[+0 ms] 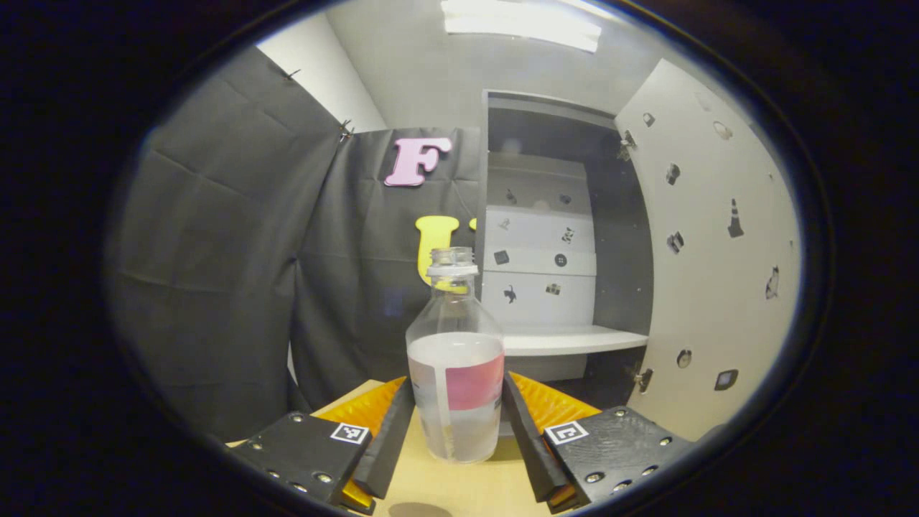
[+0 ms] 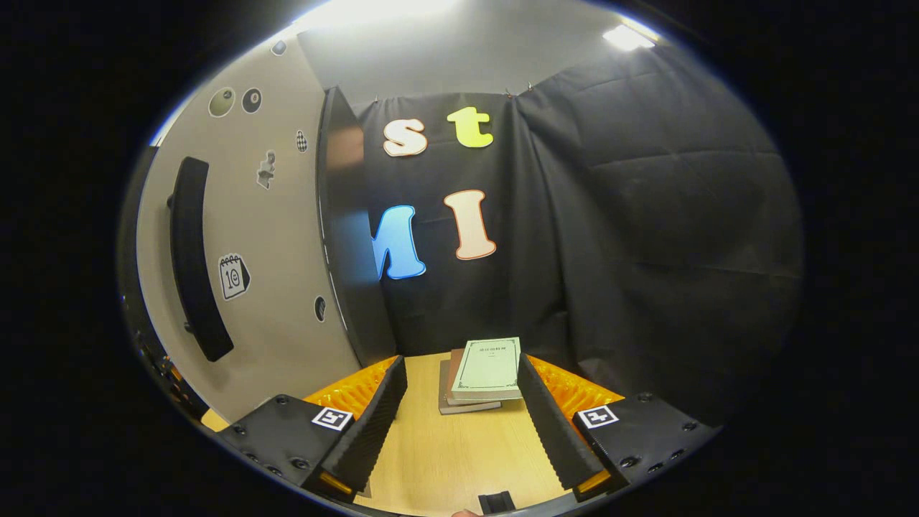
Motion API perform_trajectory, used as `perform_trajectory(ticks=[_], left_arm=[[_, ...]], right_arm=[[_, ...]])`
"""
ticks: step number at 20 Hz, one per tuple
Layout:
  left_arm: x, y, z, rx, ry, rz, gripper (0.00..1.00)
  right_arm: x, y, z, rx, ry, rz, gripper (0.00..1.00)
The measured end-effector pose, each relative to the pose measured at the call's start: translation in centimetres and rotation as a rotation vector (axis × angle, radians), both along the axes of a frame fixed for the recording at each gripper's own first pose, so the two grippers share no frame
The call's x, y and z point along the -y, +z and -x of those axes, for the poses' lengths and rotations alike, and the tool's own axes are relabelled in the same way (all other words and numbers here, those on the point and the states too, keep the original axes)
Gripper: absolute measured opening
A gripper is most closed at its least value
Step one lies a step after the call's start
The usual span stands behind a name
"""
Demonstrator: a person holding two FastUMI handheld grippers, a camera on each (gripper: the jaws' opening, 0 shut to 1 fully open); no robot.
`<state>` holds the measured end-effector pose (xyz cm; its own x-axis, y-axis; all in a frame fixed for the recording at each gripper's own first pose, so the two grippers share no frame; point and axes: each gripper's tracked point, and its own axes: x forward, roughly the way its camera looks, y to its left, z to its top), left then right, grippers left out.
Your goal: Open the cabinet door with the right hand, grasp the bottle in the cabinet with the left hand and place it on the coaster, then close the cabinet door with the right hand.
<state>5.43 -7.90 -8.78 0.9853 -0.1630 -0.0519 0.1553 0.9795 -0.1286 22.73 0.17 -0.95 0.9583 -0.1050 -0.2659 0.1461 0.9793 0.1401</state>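
The bottle stands upright between the left tool's two fingers, just above the desk, and the fingers look pressed on its lower sides. It has no cap and is about half full, so it looks a bit heavy, smooth, and easy to spill if tipped. The right tool is spread apart and holds nothing, near the open cabinet door.

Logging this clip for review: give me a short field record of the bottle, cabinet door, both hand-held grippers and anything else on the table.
bottle: upright, uncapped, part full, between the fingers of the left hand-held gripper
left grip: fingers at the bottle's sides; contact cannot be told
coaster: not identified
cabinet: open, shelf bare
door: swung open; its handle seen in the right gripper view
right hand-held gripper: open, holding nothing, over the table
books: small stack beyond the right fingers
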Motion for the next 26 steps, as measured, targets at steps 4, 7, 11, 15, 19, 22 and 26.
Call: perform_trajectory(ticks=[4,7,11,15,19,22,26], left_arm=[[-0.5,-3.5,1.3,-0.022,0.007,0.003,0.72],[-1.4,-6.6,1.9,-0.061,0.023,0.035,0.72],[-2.1,-10.4,2.0,-0.113,0.041,0.026,0.74],[-2.4,-14.9,2.6,-0.177,0.053,0.018,0.74],[-2.8,-18.3,2.8,-0.228,0.076,0.013,0.72],[-2.6,-21.1,2.8,-0.259,0.079,-0.019,0.72],[-2.0,-23.7,3.1,-0.294,0.068,-0.052,0.72]], right_arm=[[0.3,0.0,0.6,-0.006,-0.011,0.027,0.98],[0.2,-0.2,1.0,-0.020,-0.014,0.037,0.98],[0.0,-0.3,1.0,-0.035,-0.019,0.075,1.00],[-0.3,-0.9,1.0,-0.052,-0.020,0.113,0.98],[-0.2,-2.0,1.1,-0.080,-0.026,0.141,0.98],[-0.1,-2.9,1.1,-0.101,-0.038,0.111,0.98],[0.5,-3.9,1.4,-0.125,-0.053,0.145,0.92]])
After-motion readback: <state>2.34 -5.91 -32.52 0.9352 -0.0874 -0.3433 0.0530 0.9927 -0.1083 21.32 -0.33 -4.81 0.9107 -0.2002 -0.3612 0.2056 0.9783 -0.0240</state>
